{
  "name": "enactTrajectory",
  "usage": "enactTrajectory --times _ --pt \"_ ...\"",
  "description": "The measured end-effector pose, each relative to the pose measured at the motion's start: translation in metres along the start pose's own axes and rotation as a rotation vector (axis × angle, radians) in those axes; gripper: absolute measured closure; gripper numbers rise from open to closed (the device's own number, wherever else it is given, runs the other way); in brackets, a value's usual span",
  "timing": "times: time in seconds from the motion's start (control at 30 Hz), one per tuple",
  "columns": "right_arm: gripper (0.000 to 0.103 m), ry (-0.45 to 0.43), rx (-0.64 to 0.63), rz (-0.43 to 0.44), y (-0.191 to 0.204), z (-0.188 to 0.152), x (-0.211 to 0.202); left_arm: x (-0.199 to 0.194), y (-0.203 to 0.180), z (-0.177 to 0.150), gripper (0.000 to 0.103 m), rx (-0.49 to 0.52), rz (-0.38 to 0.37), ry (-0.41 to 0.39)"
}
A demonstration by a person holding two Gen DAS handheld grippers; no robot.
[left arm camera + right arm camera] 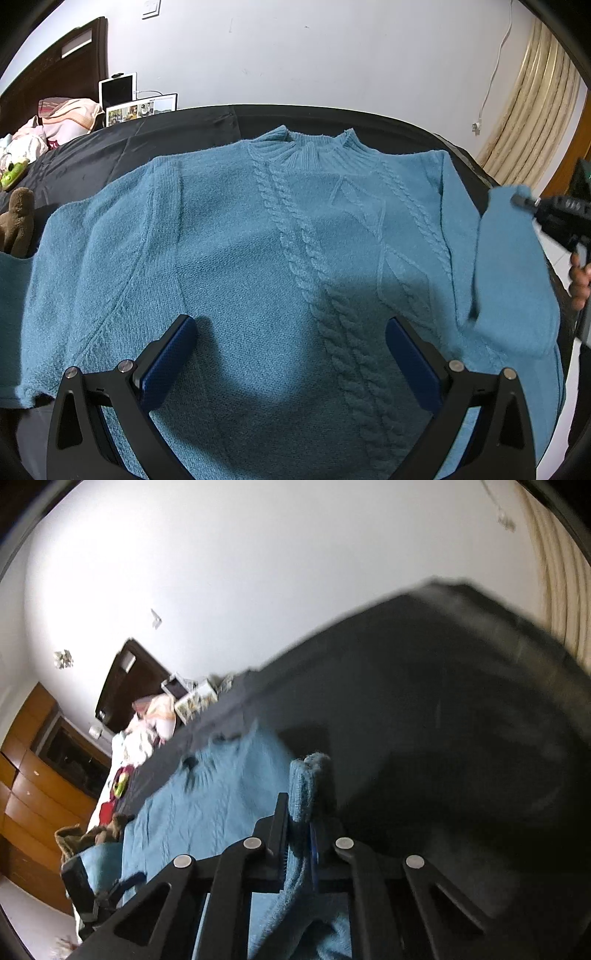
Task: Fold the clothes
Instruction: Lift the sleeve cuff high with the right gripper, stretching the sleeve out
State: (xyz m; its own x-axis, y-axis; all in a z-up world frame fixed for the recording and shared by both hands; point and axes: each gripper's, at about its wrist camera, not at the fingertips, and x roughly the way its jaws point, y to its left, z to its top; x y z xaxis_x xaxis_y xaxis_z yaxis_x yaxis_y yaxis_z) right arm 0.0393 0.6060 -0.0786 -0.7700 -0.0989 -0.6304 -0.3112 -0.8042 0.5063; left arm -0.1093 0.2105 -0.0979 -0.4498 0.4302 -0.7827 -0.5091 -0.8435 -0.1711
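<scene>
A blue cable-knit sweater (258,240) lies flat, front up, on a black cover (147,147), with its collar at the far side. My left gripper (291,326) hovers open over the sweater's lower middle, with nothing between its blue pads. The sweater's right sleeve (513,273) is lifted and hangs from my right gripper (524,202) at the right edge. In the blurred right wrist view my right gripper (299,812) is shut on the sleeve cuff (308,786), which sticks up between the fingers. The sweater body (207,805) spreads to its left.
A brown plush toy (18,218) and a green toy (13,177) sit at the left edge of the cover. Behind them lie a pile of clothes (62,118) and a tablet (118,90). A curtain (535,99) hangs at the right. A person's hand (580,280) holds the right gripper.
</scene>
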Motion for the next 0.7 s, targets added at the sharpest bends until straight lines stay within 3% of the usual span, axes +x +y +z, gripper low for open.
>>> enactTrajectory --times 0.17,0.47,0.63,0.7 --pt "0.093 -0.136 -0.003 -0.076 -0.009 0.036 -0.049 0.0 0.0 0.0 0.001 0.0 -0.001 0.0" --pt "0.094 -0.439 -0.016 -0.364 -0.033 0.1 -0.164 0.001 0.0 0.0 0.001 -0.001 0.0 0.0" --pt "0.093 -0.542 -0.034 -0.525 -0.028 0.115 -0.189 0.0 -0.001 0.0 0.001 0.0 0.002 0.001" --pt "0.094 -0.555 -0.03 -0.552 -0.029 0.115 -0.19 0.0 -0.001 0.0 0.001 -0.001 0.002 0.001"
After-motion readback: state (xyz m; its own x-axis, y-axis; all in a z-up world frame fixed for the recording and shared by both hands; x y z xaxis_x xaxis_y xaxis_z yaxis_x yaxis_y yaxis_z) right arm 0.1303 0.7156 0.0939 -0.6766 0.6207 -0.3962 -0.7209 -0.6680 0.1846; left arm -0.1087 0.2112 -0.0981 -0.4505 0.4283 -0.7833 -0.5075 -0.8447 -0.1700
